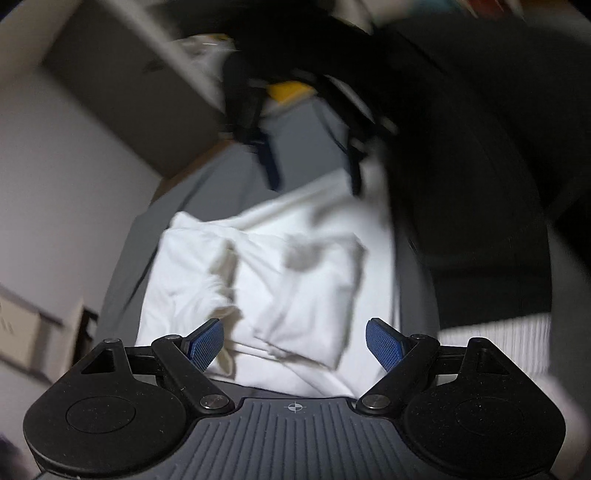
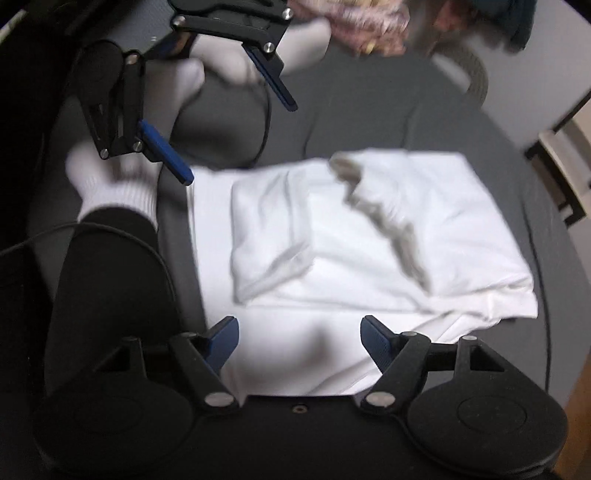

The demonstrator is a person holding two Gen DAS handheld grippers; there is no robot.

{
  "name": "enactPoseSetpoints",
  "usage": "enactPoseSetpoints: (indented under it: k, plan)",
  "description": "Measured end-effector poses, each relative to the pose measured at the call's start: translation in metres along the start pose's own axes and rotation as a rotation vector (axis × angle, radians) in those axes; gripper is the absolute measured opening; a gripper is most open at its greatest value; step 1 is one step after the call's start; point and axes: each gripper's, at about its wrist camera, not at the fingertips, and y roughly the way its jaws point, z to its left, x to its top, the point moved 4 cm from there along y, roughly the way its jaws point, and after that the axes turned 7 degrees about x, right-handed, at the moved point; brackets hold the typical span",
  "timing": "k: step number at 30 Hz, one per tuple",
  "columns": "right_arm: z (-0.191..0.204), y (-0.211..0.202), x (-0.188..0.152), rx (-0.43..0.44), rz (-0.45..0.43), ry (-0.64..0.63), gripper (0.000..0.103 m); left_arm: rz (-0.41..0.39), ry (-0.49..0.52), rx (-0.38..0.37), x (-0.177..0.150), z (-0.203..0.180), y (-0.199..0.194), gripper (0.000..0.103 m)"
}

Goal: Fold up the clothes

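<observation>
Both tongs spread, empty | left tongs (image 1: 294, 345) | right tongs (image 2: 299, 341) | white shirt (image 2: 369, 236) partly folded on gray bed (image 2: 369, 110), just ahead of right tongs, nearer than left.

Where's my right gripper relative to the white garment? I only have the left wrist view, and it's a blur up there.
Observer: The right gripper is over the near edge of the white garment. Its jaws are open with nothing between them.
Operator: Anything on the sheet I could snag?
Observer: Yes, a black cable loops across the dark grey sheet just beyond the garment, close to the left gripper.
Operator: Any other laundry around?
Observer: There's a blurred pile of pinkish patterned fabric at the far edge of the sheet. I can't tell what it is.
</observation>
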Motion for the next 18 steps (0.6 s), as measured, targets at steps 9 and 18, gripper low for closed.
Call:
enactPoseSetpoints:
  k: [9,18]
  plan:
    - [0.005,-0.004,0.018,-0.046,-0.038,0.208,0.078,0.091,0.337,-0.071,0.014,-0.045,0.002,0.084]
    - [0.004,-0.022,0.012,-0.017,-0.139,0.417,0.081,0.172,0.181,-0.301,0.008,-0.028,0.036,0.068]
